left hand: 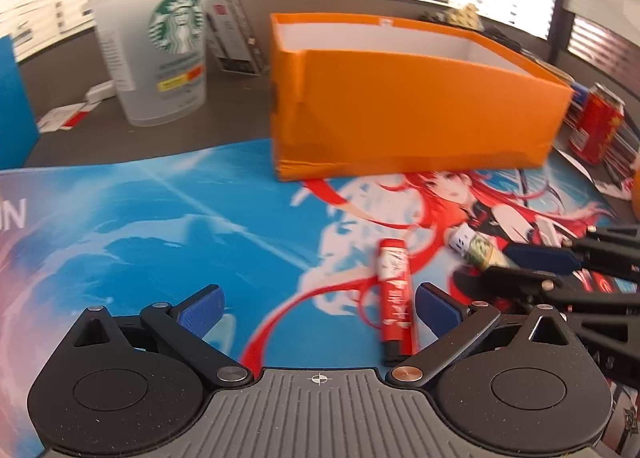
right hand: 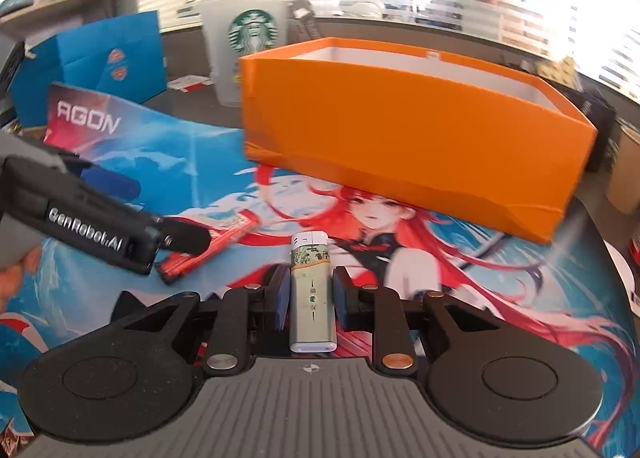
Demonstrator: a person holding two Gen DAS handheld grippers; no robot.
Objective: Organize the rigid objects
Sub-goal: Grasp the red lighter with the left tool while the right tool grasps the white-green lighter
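An open orange box point(left hand: 416, 114) point(right hand: 404, 130) with a white inside stands on a printed desk mat. A red lighter point(left hand: 394, 294) point(right hand: 208, 246) lies flat on the mat. My left gripper point(left hand: 318, 308) is open just behind it, with the lighter near its right finger. A green-and-white patterned lighter point(right hand: 311, 290) point(left hand: 474, 248) lies between the blue pads of my right gripper point(right hand: 310, 298), whose jaws are nearly closed around it. I cannot tell if the pads touch it.
A Starbucks cup point(left hand: 160, 54) point(right hand: 246, 46) stands behind the box on the left. A red can point(left hand: 596, 122) stands right of the box. A blue paper bag point(right hand: 96, 58) and small boxes point(left hand: 236, 34) stand further back.
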